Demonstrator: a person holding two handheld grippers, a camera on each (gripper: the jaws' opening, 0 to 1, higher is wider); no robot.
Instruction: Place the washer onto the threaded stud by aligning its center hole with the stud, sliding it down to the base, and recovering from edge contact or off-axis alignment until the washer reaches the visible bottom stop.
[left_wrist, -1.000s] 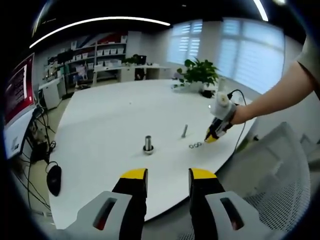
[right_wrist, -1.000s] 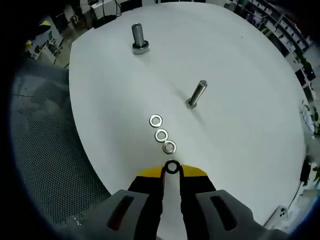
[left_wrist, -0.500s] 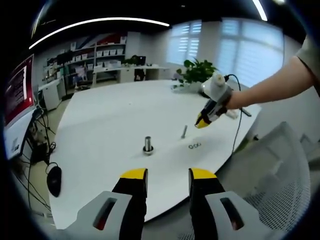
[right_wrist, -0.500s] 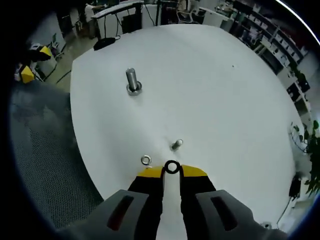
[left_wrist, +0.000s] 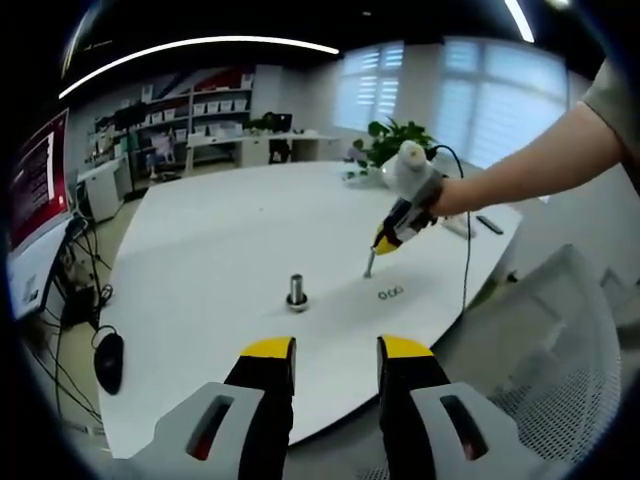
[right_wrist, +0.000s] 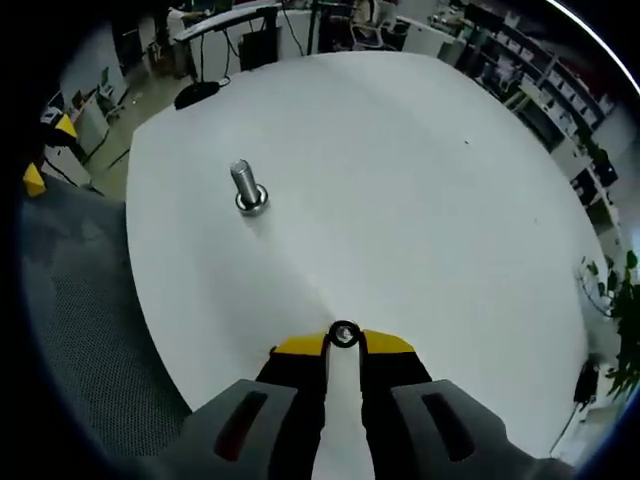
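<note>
While the right gripper (right_wrist: 343, 345) pinches the washer (right_wrist: 343, 334) between its two yellow tips, that washer sits up in the air above the white table (right_wrist: 420, 180). The washer is a small, shiny metal ring with a round hole in the middle. No boxes or bowls stand on the table.

From the left gripper view, the right gripper (left_wrist: 386, 243) hangs just over a thin threaded stud (left_wrist: 369, 263) that stands up from the table. A person's arm (left_wrist: 530, 165) reaches in from the right to hold it, and a black cord hangs from the gripper. Three more washers (left_wrist: 390, 293) lie in a short row on the table (left_wrist: 210, 250) near the thin stud. A thicker bolt (left_wrist: 296, 290) stands on its wide base, off to one side; the right gripper view shows it too (right_wrist: 245, 187).

The left gripper (left_wrist: 335, 352) waits low by the near table edge. Its yellow-tipped jaws stand apart with nothing between them.

The table is big, white and round-edged. A mesh chair (left_wrist: 560, 340) is beside it. Behind are shelves, a green plant (left_wrist: 400, 140), bright windows and a computer mouse (left_wrist: 107, 358).
</note>
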